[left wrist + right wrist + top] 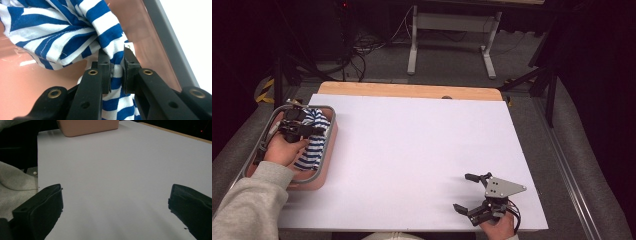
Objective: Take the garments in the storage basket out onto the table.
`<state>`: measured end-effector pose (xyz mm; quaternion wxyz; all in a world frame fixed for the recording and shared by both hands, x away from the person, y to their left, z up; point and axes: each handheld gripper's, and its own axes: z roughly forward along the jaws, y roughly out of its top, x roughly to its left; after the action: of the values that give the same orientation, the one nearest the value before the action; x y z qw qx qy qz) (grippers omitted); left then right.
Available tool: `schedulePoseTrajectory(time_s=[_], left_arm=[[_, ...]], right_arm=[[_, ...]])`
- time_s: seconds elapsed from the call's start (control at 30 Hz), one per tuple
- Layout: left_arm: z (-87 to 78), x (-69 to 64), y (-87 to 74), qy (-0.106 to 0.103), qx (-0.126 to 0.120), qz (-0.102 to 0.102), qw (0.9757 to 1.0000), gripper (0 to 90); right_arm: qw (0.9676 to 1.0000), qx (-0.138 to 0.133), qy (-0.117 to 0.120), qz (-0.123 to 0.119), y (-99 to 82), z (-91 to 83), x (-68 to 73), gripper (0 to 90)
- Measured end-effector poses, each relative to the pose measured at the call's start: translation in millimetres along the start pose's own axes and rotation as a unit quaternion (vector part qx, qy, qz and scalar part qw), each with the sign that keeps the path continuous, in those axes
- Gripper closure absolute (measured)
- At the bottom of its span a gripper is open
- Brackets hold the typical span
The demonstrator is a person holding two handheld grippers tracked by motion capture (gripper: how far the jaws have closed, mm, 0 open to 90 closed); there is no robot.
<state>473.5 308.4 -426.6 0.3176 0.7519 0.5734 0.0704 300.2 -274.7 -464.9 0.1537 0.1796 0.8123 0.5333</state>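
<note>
A blue-and-white striped cloth (315, 140) lies bunched in a pink basket (324, 172) with a grey rim at the table's left edge. My left gripper (314, 131) reaches down into the basket. In the left gripper view a fold of the striped cloth (62, 32) is pinched between the black jaws, so my left gripper (117, 65) is shut on it. My right gripper (467, 192) rests near the table's front right corner with its jaws wide apart and pointing left. Between those jaws in the right gripper view my right gripper (115, 195) frames bare white table surface.
A white sheet (422, 150) covers the wooden table. The pink basket (87, 127) stands far off across the table in the right gripper view. A grey sleeve (247, 205) comes in at the lower left. A table frame and cables stand on the floor beyond.
</note>
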Motion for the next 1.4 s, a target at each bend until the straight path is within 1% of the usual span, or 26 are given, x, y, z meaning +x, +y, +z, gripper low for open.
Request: schedulePoseTrajectory(time_s=[0.07,0.1,0.23,0.27,0.3,0.43,0.53,0.57,0.6,0.63,0.67,0.7,0.73,0.8,0.83,0.87,0.9,1.03,1.1,1.13,1.17,1.2,1.27,1.3,1.4], left_arm=[[-0.6,-0.3,-0.1,0.001,-0.001,0.0,1.0,80.6],[-2.5,-0.5,-0.1,-0.001,-0.001,0.004,1.0,80.7],[-6.5,-2.4,-1.0,0.001,-0.008,0.005,1.0,81.1],[-10.7,-3.5,-2.0,0.002,-0.015,0.006,0.9999,81.2],[-10.7,-3.5,-2.0,0.002,-0.015,0.006,0.9999,81.2],[-19.2,-4.9,-4.3,-0.004,-0.03,0.008,0.9995,81.6],[-27.3,-4.3,-6.8,-0.01,-0.044,0.008,0.9989,81.9],[-27.3,-4.3,-6.8,-0.01,-0.044,0.008,0.9989,82.1],[-32.1,-4.8,-8.2,-0.011,-0.054,0.008,0.9984,82.2],[-34.8,-5.1,-8.9,-0.012,-0.059,0.01,0.9981,82.3],[-34.8,-5.1,-8.9,-0.012,-0.059,0.01,0.9981,82.4],[-37.6,-6.3,-9.7,-0.012,-0.068,0.011,0.9975,82.4],[-41.9,-7.6,-10.3,-0.011,-0.078,0.017,0.9968,82.5],[-48.7,-10.8,-10.6,-0.014,-0.091,0.019,0.9956,82.6],[-52.7,-13.5,-10.9,-0.012,-0.1,0.021,0.9947,82.6],[-55.3,-15.0,-10.9,-0.012,-0.104,0.027,0.9941,82.6],[-55.3,-15.0,-10.9,-0.012,-0.104,0.027,0.9941,82.6],[-64.2,-21.2,-11.1,-0.006,-0.124,0.041,0.9914,82.6],[-68.2,-22.7,-11.4,-0.007,-0.133,0.039,0.9903,82.6],[-71.3,-23.3,-11.3,-0.008,-0.142,0.039,0.989,82.6],[-71.3,-23.3,-11.3,-0.008,-0.142,0.039,0.989,82.6],[-75.1,-24.5,-11.8,-0.008,-0.154,0.041,0.9872,82.6],[-78.0,-25.5,-12.2,-0.007,-0.162,0.04,0.986,82.6],[-78.0,-25.5,-12.2,-0.007,-0.162,0.04,0.986,82.6],[-84.0,-26.9,-13.5,-0.011,-0.184,0.037,0.9822,82.5]], right_arm=[[1.0,0.0,0.0,0.0,-0.1,0.1,-0.1,0.1],[1.0,0.0,0.0,0.0,-0.1,0.3,-0.1,0.1],[1.0,0.0,0.001,0.0,0.0,0.2,0.2,0.1],[1.0,0.0,0.0,0.0,-0.2,0.2,-0.2,0.1],[1.0,0.0,0.0,0.0,-0.2,0.2,-0.2,0.1],[1.0,0.0,0.0,0.0,-0.1,0.1,0.1,0.1],[1.0,0.0,-0.001,0.0,-0.1,0.0,0.0,0.1],[1.0,0.0,-0.001,0.0,-0.1,0.0,0.0,0.1],[1.0,0.0,0.0,-0.001,0.0,0.2,0.3,0.1],[1.0,0.0,0.0,-0.001,0.0,0.3,0.3,0.1],[1.0,0.0,0.0,-0.001,0.0,0.3,0.3,0.1],[1.0,0.0,0.0,-0.001,0.0,0.4,0.3,0.1],[1.0,0.0,0.0,-0.001,0.0,0.4,0.2,0.1],[1.0,0.0,0.0,-0.001,0.0,0.5,0.3,0.1],[1.0,0.001,0.0,-0.001,0.1,0.5,0.4,0.1],[1.0,0.001,0.0,-0.001,0.1,0.5,0.4,0.1],[1.0,0.001,0.0,-0.001,0.1,0.5,0.4,0.1],[1.0,0.0,0.0,-0.001,0.1,0.3,0.5,0.1],[1.0,0.0,0.0,-0.001,0.1,0.2,0.5,0.1],[1.0,0.0,0.0,-0.002,0.1,0.2,0.5,0.1],[1.0,0.0,0.0,-0.002,0.1,0.2,0.5,0.1],[1.0,0.0,0.0,-0.002,0.1,0.0,0.5,0.1],[1.0,0.0,0.0,-0.002,0.1,-0.1,0.4,0.1],[1.0,0.0,0.0,-0.002,0.1,-0.1,0.4,0.1],[1.0,0.0,0.0,-0.003,0.2,0.1,0.5,0.1]])
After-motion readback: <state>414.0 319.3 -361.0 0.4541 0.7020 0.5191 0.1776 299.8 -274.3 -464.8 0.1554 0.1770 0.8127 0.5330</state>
